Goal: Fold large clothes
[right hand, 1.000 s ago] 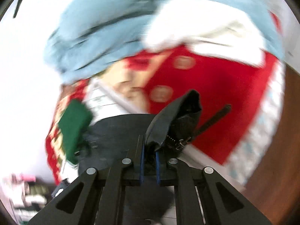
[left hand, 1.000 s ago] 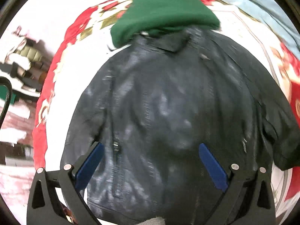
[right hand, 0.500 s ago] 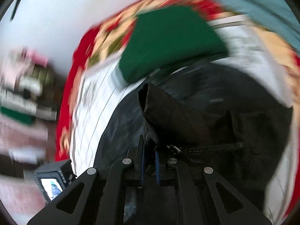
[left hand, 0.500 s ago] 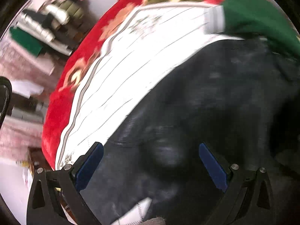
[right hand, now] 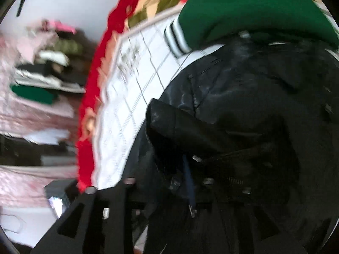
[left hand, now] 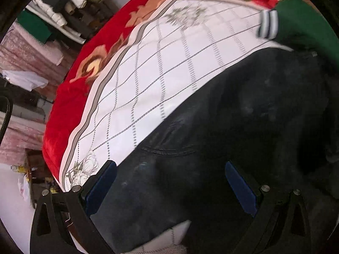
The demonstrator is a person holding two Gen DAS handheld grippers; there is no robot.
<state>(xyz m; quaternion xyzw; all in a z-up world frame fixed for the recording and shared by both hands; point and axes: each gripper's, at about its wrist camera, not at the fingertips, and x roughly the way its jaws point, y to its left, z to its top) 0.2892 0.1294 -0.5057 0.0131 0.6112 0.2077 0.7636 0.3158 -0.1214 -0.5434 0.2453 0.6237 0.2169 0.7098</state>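
Jacket [left hand: 243, 127]: a large black jacket is lying spread on the checked white sheet [left hand: 169, 67] of the bed, its collar end pointing toward the far edge and its hem toward the near edge.

Sleeve [right hand: 190, 131]: one black sleeve is being held up above the jacket's body, its zipped cuff nearest the right wrist camera.

Right gripper [right hand: 188, 182]: it is clamping the sleeve; the fingers are drawn together with only a strip of blue pad showing under the fabric, though the view is blurred.

Left gripper [left hand: 171, 186]: its fingers are standing wide apart and holding nothing, hovering low over the jacket's side near the hem, with the jacket's edge just beside the left pad.

Deciding relation: the jacket's long axis is running from the near edge of the bed to the far edge; the lifted sleeve is crossing that axis, so the right gripper, being the one in contact, is likely laying the sleeve across the body.

Green garment [right hand: 254, 6]: it is lying at the far edge, touching the jacket's collar.

Red blanket [left hand: 70, 97]: it is bordering the sheet along the left edge.

Clutter: folded clothes [left hand: 59, 14] are stacked beyond the bed.
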